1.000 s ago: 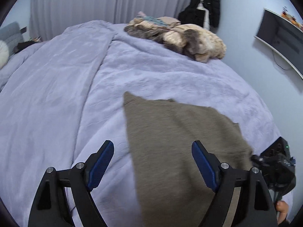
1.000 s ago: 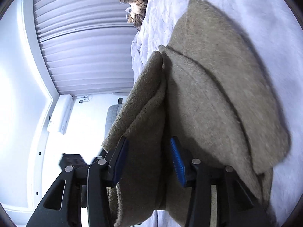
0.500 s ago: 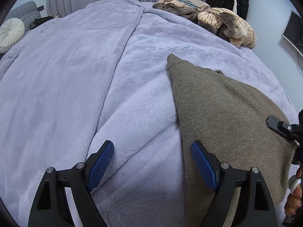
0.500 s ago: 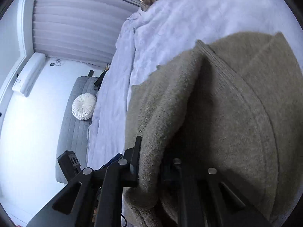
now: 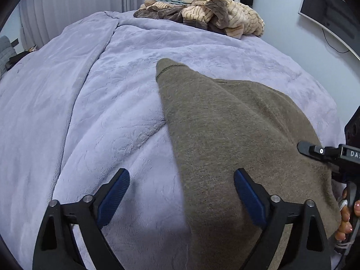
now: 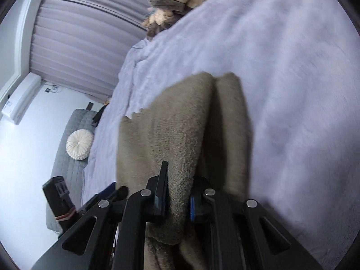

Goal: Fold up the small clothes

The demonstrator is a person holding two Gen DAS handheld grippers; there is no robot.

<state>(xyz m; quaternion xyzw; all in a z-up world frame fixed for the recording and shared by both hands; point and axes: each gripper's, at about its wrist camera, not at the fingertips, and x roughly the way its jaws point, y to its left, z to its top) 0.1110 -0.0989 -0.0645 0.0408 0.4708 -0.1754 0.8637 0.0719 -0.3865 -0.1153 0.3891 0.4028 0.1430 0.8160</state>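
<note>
**Fold under way on one garment; pile not yet touched**

Bed (image 5: 90, 103): covered by a lilac blanket, serving as the work surface. It carries all the clothing in view.

Pile (image 5: 202, 15): a heap of tan and brown clothes at the far end of the bed, well apart from both grippers. It looks unfolded. Judged as work outstanding.

Garment (image 5: 236, 135): an olive-brown knit piece lying on the near right part of the bed. In the left wrist view it lies largely flat, one corner pointing toward the pile. In the right wrist view a doubled ridge of the cloth rises off the blanket into the right tool. Judged as partly folded; the lifted edge is not laid down, and the final shape cannot be confirmed.

Right gripper (image 6: 177, 204): clamped on a thick fold of the garment, cloth bulging between the fingers.

Left gripper (image 5: 182, 193): spread wide and holding nothing, above the garment's left edge and the blanket beside it.
</note>
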